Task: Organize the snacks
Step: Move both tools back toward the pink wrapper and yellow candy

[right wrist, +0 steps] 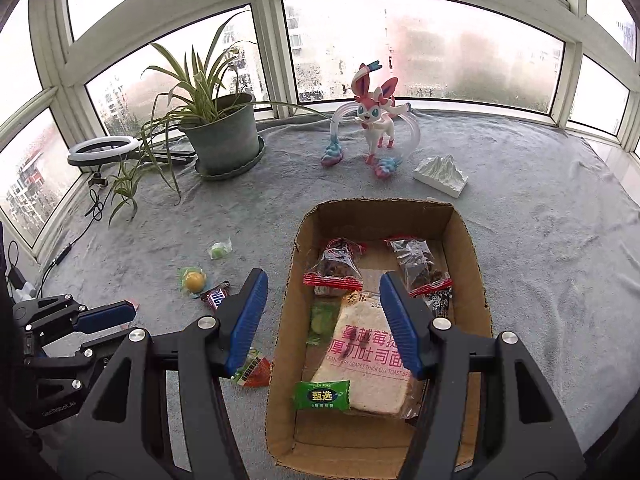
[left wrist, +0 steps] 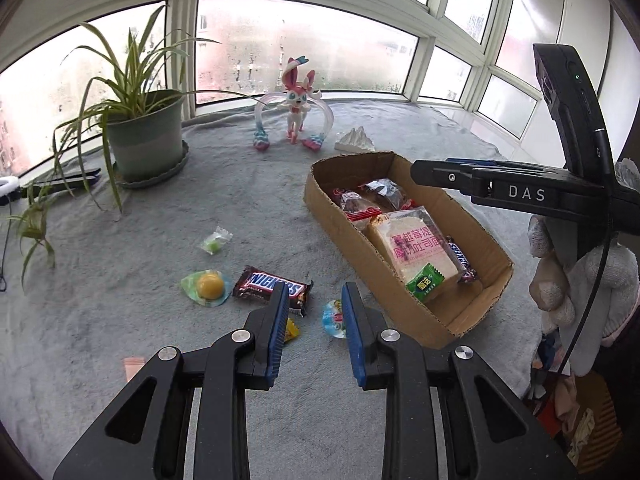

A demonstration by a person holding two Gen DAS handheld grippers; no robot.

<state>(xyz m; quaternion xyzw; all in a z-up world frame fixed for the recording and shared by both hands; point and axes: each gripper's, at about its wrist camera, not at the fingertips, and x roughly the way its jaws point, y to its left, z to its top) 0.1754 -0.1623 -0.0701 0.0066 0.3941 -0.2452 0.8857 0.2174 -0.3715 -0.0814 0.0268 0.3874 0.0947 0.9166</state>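
A cardboard box (left wrist: pixel 320 196) (right wrist: pixel 472 264) on the grey cloth holds a toast pack (left wrist: pixel 416 248) (right wrist: pixel 368 356), a green sachet (left wrist: pixel 425 282) (right wrist: pixel 322 395), two red-edged cake packs (left wrist: pixel 358 206) (right wrist: pixel 334 266) and a Snickers bar (left wrist: pixel 462 260). Outside it lie another Snickers bar (left wrist: pixel 272 287) (right wrist: pixel 216 296), a yellow jelly cup (left wrist: pixel 208 286) (right wrist: pixel 193 280), a green candy (left wrist: pixel 216 242) (right wrist: pixel 220 250), a blue-white jelly cup (left wrist: pixel 334 319) and an orange-green packet (right wrist: pixel 254 372). My left gripper (left wrist: pixel 316 300) is open and empty above the loose snacks. My right gripper (right wrist: pixel 323 284) (left wrist: pixel 416 172) is open and empty over the box.
A potted spider plant (left wrist: pixel 148 136) (right wrist: pixel 224 136), a pink toy figure (left wrist: pixel 296 108) (right wrist: pixel 374 120) and a white mountain model (left wrist: pixel 356 140) (right wrist: pixel 440 172) stand by the windows. A ring light (right wrist: pixel 104 150) and cables lie at the left. A pink card (left wrist: pixel 132 366) lies near the left gripper.
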